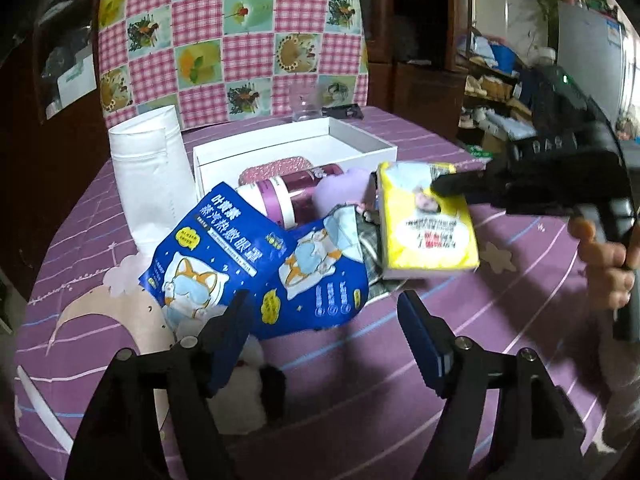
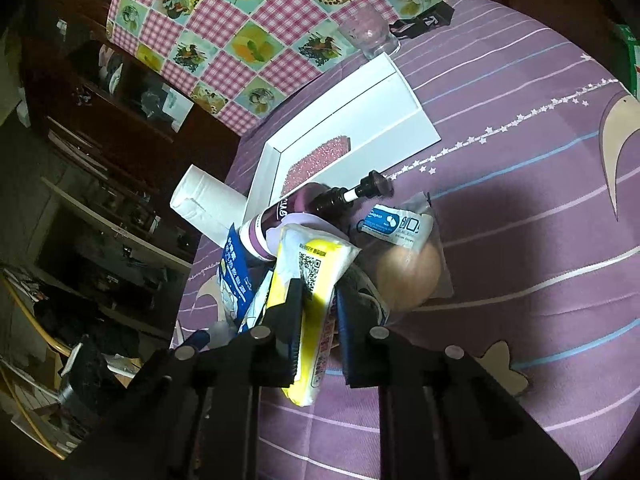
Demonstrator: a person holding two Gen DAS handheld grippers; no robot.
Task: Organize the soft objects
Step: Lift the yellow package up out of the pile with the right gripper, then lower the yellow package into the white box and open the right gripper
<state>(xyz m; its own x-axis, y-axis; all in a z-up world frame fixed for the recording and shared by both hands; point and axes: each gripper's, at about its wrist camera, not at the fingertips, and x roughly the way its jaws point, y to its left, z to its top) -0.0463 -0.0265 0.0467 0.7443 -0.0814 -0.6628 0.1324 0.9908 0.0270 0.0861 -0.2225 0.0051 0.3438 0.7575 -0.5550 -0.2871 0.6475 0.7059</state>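
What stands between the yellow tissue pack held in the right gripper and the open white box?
The purple pump bottle lies across the near edge of the white box, directly beyond the yellow tissue pack that the right gripper holds. The pack must go over it.

Two blue eye-mask packets are counted in front of one white box, beside one yellow tissue pack. One purple pump bottle and one paper roll are seen against that box. One pink sponge is counted inside it, and one clear glass behind it.
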